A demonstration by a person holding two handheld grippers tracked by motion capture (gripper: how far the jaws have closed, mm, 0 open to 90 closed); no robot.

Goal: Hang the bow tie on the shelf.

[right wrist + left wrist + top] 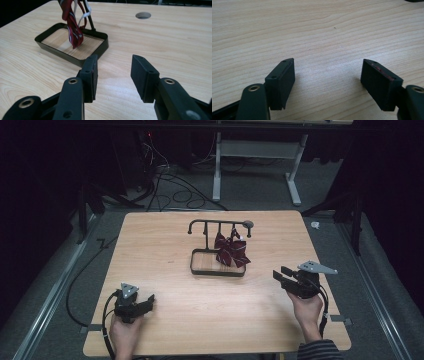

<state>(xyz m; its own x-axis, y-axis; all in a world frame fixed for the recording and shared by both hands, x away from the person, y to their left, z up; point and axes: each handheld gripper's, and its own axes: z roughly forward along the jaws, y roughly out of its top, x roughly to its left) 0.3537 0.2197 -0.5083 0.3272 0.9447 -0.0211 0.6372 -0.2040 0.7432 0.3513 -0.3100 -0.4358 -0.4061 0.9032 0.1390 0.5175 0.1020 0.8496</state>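
A dark red striped bow tie (231,250) hangs from a black rack (220,224) that rises out of a black-rimmed tray (200,268) at the table's middle. In the right gripper view the bow tie (72,22) dangles over the tray (102,42). My left gripper (150,301) rests at the front left, open, nothing between its jaws; its pads (282,80) stand wide apart just above bare wood. My right gripper (280,274) is at the right, open and empty, pointing toward the tray, its fingers (143,75) apart.
The wooden table (165,245) has bare room on all sides of the tray. A round hole (143,15) lies in the tabletop beyond the tray. Cables and a desk frame (255,155) sit on the floor behind the table.
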